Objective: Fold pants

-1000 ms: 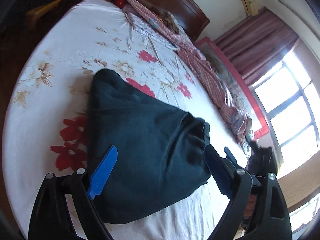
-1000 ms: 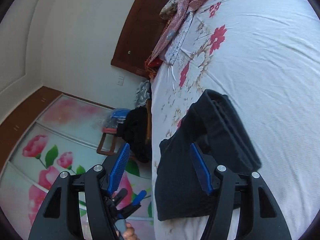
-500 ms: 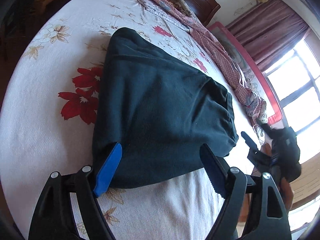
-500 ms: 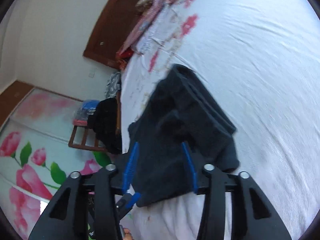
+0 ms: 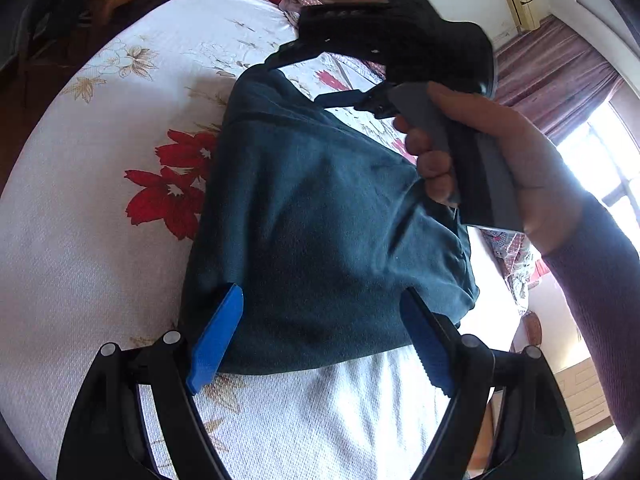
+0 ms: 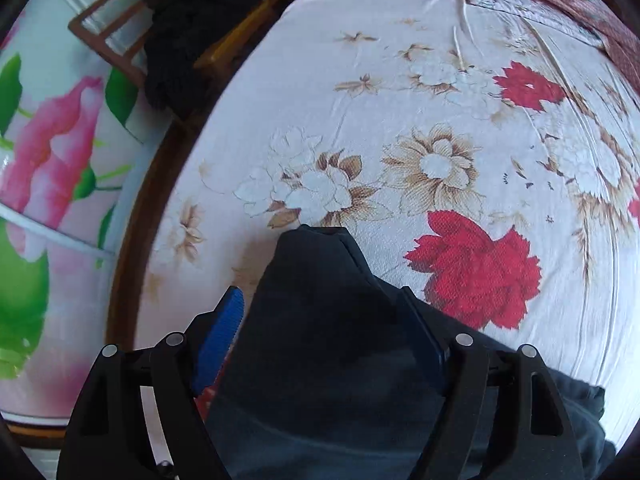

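Lying on the floral bedsheet [image 5: 80, 208] near the bed's near edge, the dark pants [image 5: 320, 220] were already a compact bundle with several layers stacked, so I'd say most of the folding was done and what was left looked like tidying or one last fold. The left gripper [image 5: 320, 340] sat right at the near hem with its blue pads spread wide on either side of the cloth, not pinching anything. The right gripper [image 6: 320, 336] was over the far corner of the bundle, jaws also parted, with the fabric running between them, though I couldn't tell if the pads touched it. From the left wrist view you could see the person's right hand [image 5: 500, 152] wrapped round that gripper's handle above the pants. Further out, a reddish patterned blanket [image 5: 516, 256] was rumpled along the right side, and a wooden chair [image 6: 160, 32] piled with dark clothes stood past the bed's left edge.
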`<state>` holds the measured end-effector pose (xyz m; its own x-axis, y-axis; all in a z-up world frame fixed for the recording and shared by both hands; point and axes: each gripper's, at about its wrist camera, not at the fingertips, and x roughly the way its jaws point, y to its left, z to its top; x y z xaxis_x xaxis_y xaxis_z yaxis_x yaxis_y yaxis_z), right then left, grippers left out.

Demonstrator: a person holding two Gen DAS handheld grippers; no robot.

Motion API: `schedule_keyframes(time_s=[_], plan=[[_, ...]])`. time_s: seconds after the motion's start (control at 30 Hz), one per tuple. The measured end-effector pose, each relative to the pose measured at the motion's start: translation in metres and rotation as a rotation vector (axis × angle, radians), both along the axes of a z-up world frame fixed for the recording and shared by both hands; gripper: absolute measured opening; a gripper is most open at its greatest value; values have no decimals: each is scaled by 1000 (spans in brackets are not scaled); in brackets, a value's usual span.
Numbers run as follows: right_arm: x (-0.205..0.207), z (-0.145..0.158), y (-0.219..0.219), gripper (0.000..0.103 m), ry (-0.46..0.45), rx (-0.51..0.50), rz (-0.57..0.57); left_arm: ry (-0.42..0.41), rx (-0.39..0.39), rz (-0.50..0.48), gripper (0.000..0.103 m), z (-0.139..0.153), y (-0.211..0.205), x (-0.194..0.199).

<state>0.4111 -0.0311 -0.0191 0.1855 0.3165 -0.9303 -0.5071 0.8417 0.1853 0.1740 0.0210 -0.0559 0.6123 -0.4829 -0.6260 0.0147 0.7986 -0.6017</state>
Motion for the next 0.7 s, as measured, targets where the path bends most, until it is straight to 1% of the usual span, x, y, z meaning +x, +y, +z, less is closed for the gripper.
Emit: schedule_keyframes(time_s=[0.03,0.07,0.1,0.13,0.2,0.3,0.33,0.37,0.4,0.43,0.47,0.5,0.53,0.57,0.6,0.63,0.67,0.7], plan=[[-4,-2,6,66,-40,-26,36,-6,10,-3,80,0,-1,-1],[-8,-3,9,32,-77,-68,57,-12,20,-4,80,0,-3,-2],[-9,-3,7,25,-101,-96,47,-16,28,-3,80,0,-4,-3],[-9,0,4,20,-109,-79,34,-22,32,1,80,0,-5,-5],[-8,0,-2,16,-144,-93,9,-32,32,14,80,-1,-6,-8],[-4,-10,-1,16,-137,-86,-35,-42,53,19,80,-1,-12,-13],[-3,-11,1,17,-140,-81,-33,-46,62,17,80,-1,-13,-14],[-6,-11,1,17,-134,-75,-17,-47,66,14,80,-1,-13,-15],[-6,-4,-1,20,-135,-63,-20,-44,61,12,80,0,-13,-15],[-9,12,-12,23,-143,-14,-49,-39,43,13,80,1,-10,-15],[-17,35,-26,23,-161,77,-84,-28,10,23,80,4,-5,-15],[-29,57,-47,25,-166,192,-108,-13,-15,34,80,7,1,-15],[-43,76,-73,38,-181,278,-155,-3,-23,40,80,12,7,-15],[-59,90,-101,57,-206,317,-219,-9,-2,54,85,20,9,-18],[-77,98,-130,60,-222,358,-281,-24,33,73,90,29,10,-21],[-96,101,-160,60,-212,428,-336,-55,44,67,92,38,9,-23],[-113,97,-186,60,-182,499,-384,-86,43,36,93,44,6,-24],[-131,88,-211,60,-160,541,-449,-118,52,1,93,50,0,-23]])
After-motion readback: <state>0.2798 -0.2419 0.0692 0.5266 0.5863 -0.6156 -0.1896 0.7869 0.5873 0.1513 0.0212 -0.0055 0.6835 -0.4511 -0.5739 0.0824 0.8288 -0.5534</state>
